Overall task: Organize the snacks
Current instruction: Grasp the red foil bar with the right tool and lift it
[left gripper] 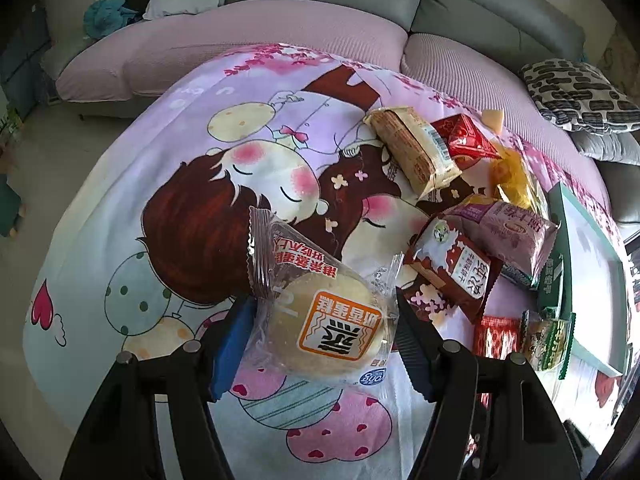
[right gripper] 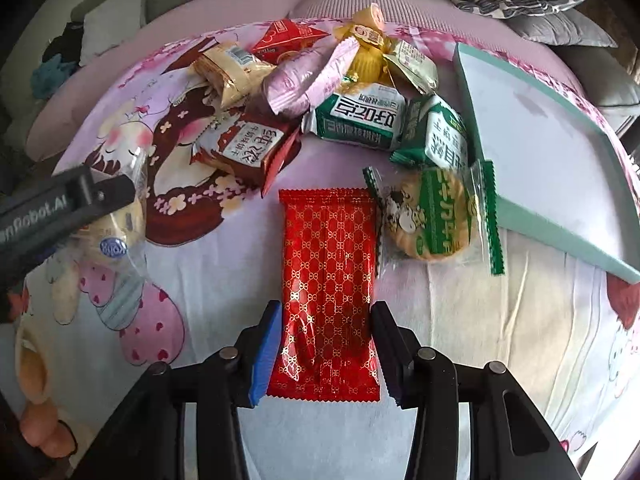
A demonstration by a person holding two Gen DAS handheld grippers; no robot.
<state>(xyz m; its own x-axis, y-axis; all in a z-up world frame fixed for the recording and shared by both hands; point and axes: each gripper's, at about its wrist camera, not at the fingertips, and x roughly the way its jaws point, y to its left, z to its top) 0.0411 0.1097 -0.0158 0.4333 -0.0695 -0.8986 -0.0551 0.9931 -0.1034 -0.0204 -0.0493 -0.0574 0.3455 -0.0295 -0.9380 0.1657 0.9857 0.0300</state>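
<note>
Black plastic fingers frame both views. Right gripper (right gripper: 325,356) pinches a glossy red foil pack (right gripper: 328,280), flat and rectangular with a gold lattice print and zigzag ends; one pad is blue, the other dark, and both sit against its long edges near the bottom end. Left gripper (left gripper: 322,344) is clamped on a round pale cake (left gripper: 328,332) in crinkly clear wrap with an orange label.

Everything sits on a soft cartoon-print blanket (right gripper: 460,340) that's a bit rumpled. From the red pack, a round cookie (right gripper: 432,216) in green-trimmed clear wrap lies at 2 o'clock, the snack pile (right gripper: 320,96) at 12, and a smooth white tray (right gripper: 540,136) with a teal rim further out at 2, its far corner cut off by the frame.

Most labels are upside down and hard to read. In the right view the cake is mostly hidden behind the left gripper's body.
</note>
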